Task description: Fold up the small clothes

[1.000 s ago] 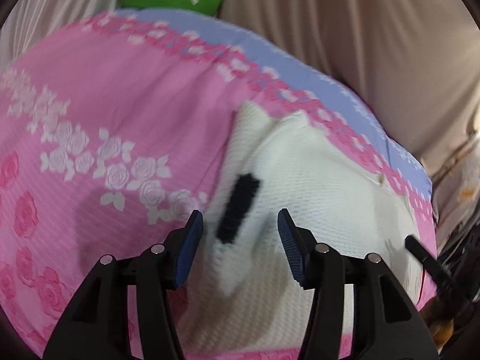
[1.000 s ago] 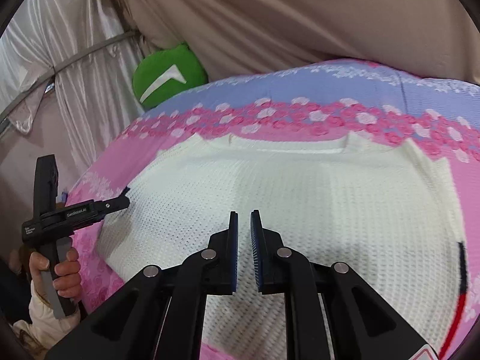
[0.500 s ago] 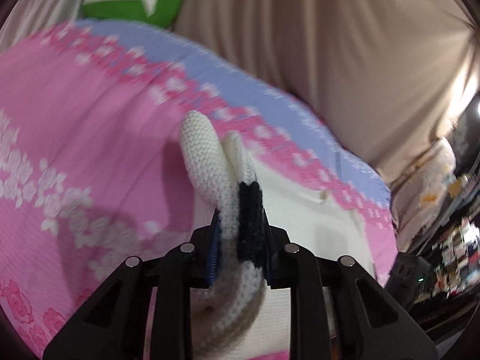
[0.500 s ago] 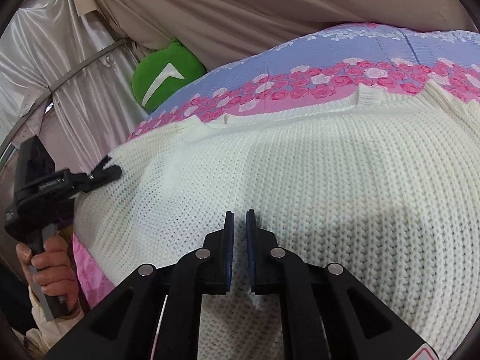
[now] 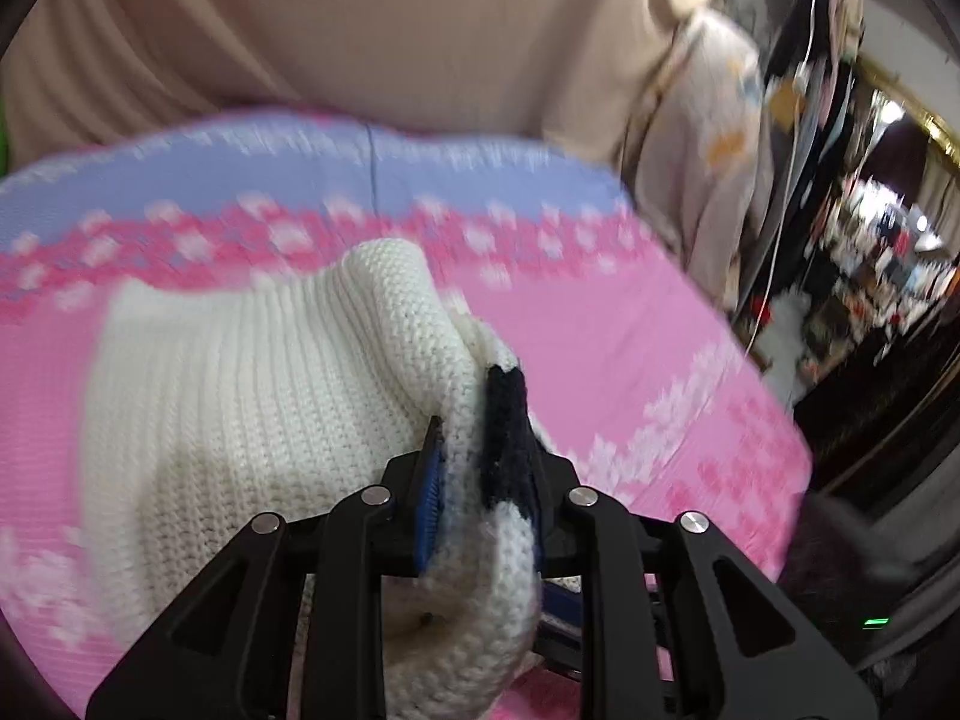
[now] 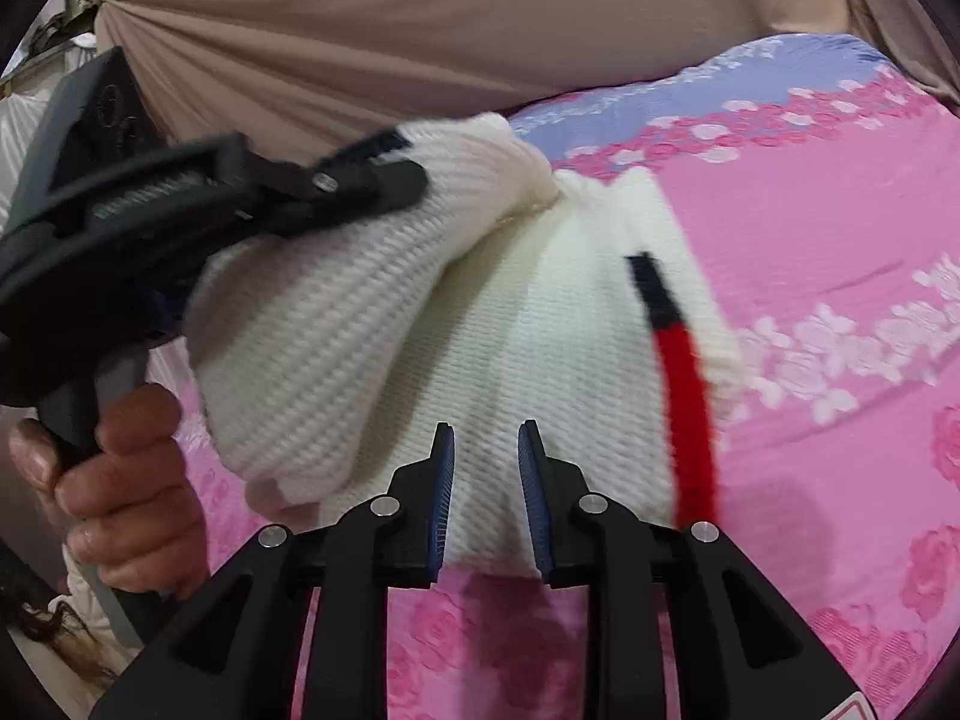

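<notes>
A pink bedspread point(image 6: 840, 252) printed with roses covers the bed, with a lilac band point(image 5: 300, 168) along its far edge and a row of white flowers point(image 6: 840, 348) across the pink. Behind the bed hangs a beige curtain point(image 5: 372, 30), gathered in folds. At the right of the left wrist view, a pale patterned cloth point(image 5: 708, 138) hangs beside dark, cluttered shelves point(image 5: 882, 276), blurred.
</notes>
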`<action>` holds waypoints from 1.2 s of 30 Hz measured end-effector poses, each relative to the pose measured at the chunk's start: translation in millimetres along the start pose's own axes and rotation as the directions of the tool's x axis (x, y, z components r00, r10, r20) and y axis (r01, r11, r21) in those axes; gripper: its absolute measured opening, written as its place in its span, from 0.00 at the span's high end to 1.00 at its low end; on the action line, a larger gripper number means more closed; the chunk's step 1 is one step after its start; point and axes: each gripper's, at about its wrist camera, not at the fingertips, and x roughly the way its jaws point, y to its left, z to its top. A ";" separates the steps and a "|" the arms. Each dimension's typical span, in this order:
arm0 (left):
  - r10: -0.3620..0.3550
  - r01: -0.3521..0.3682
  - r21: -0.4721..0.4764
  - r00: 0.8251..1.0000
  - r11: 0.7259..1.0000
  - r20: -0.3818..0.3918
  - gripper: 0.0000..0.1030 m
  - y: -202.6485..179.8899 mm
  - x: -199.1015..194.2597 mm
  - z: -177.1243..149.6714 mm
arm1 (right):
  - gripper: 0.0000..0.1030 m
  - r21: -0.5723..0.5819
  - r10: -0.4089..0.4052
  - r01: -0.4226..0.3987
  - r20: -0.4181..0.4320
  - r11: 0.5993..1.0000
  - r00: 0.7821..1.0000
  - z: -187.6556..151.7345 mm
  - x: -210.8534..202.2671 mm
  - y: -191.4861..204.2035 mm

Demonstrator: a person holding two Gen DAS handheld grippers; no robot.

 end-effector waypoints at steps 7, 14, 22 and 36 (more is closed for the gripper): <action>-0.030 0.028 0.049 0.999 0.998 0.045 0.62 -12.4 -20.4 -13.9 | 0.71 0.078 -0.031 0.027 0.051 0.997 0.998 6.4 -35.9 -35.7; 0.065 -0.056 -0.062 0.987 0.997 0.150 0.38 40.3 -95.3 -34.3 | 0.33 0.058 0.070 -0.077 0.118 0.995 0.991 44.5 -35.7 -18.4; 0.136 -0.136 -0.232 0.991 0.963 -0.017 0.39 106.5 -80.7 -82.6 | 0.23 0.037 0.049 -0.047 -0.041 0.998 0.998 64.3 28.9 1.5; 0.176 -0.182 -0.147 0.983 0.972 -0.054 0.36 95.0 -52.0 -91.4 | 0.68 0.160 0.170 -0.165 -0.021 0.973 0.985 62.9 18.3 -51.3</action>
